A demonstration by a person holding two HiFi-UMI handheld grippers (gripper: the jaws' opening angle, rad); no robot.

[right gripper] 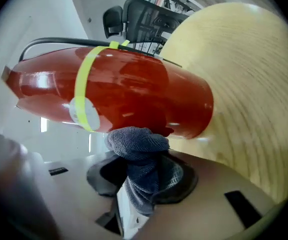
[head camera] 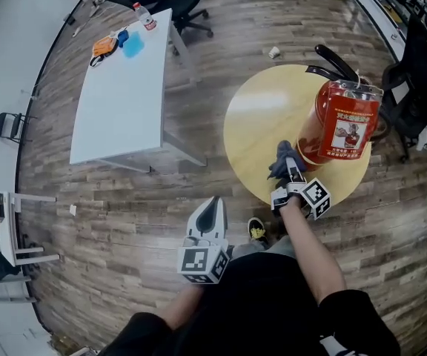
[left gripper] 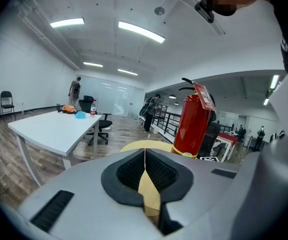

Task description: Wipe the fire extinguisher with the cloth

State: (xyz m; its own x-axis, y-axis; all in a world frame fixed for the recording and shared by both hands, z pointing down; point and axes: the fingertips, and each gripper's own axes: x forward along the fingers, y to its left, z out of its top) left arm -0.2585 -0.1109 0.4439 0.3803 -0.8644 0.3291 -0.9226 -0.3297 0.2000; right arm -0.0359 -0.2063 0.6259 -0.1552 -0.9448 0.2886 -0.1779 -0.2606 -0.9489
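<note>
A red fire extinguisher (head camera: 339,121) stands upright on the round wooden table (head camera: 265,117), black handle and hose on top. My right gripper (head camera: 290,170) is shut on a grey-blue cloth (head camera: 283,159), which sits against the lower left side of the cylinder. In the right gripper view the bunched cloth (right gripper: 138,151) presses against the red body (right gripper: 124,91) near its yellow band. My left gripper (head camera: 207,221) hangs low in front of my body, away from the table, jaws shut with nothing between them. From the left gripper view the extinguisher (left gripper: 194,121) stands in the distance.
A white rectangular table (head camera: 128,87) stands to the left with a bottle, a blue object and an orange item. Black office chairs (head camera: 176,2) sit behind it. More dark chairs and equipment (head camera: 414,87) crowd the right side. Wooden floor lies between the tables.
</note>
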